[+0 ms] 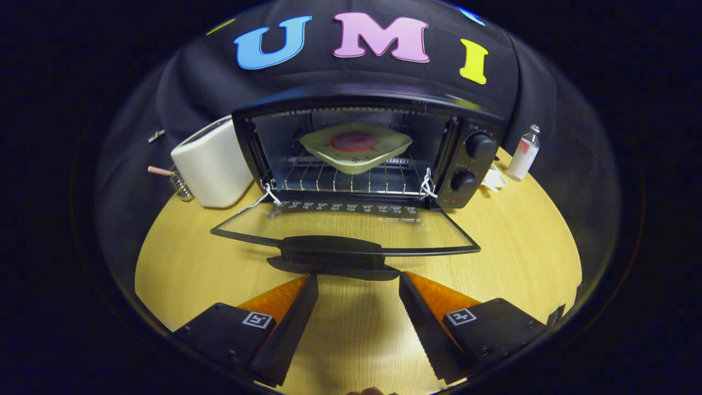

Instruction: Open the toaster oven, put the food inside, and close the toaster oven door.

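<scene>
Jaws apart before door handle (331, 248).

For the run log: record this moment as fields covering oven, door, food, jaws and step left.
oven: toaster oven on the wooden table, white toaster beside it
door: glass door folded down flat, handle toward the gripper
food: pink item on a square plate, on the rack inside
gripper: jaws open, holding nothing, just short of the handle
step left: close the door

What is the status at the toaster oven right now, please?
Gripper open, fingers empty, just short of the door handle. Toaster oven door down flat; plate of food on the rack inside. Nothing between fingers and handle.
</scene>
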`<move>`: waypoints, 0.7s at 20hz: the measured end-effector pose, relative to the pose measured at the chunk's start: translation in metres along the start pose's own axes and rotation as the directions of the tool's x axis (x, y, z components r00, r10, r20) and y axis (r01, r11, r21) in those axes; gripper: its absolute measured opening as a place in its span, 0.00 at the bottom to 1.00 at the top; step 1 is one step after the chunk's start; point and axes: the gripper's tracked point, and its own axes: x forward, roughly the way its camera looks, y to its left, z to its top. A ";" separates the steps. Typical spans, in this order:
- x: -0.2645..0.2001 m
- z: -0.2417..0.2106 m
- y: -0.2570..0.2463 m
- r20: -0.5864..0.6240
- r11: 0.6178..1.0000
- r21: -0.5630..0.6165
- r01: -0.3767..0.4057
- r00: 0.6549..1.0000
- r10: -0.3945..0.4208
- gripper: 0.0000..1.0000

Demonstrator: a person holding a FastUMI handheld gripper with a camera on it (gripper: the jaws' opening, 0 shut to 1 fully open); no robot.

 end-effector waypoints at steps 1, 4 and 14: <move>-0.003 0.014 0.000 0.022 1.000 0.007 -0.009 1.000 0.008 0.98; -0.006 0.062 -0.005 0.095 0.999 0.028 -0.017 0.995 0.014 0.98; -0.103 0.173 -0.052 0.410 0.997 0.074 0.018 0.911 -0.047 0.99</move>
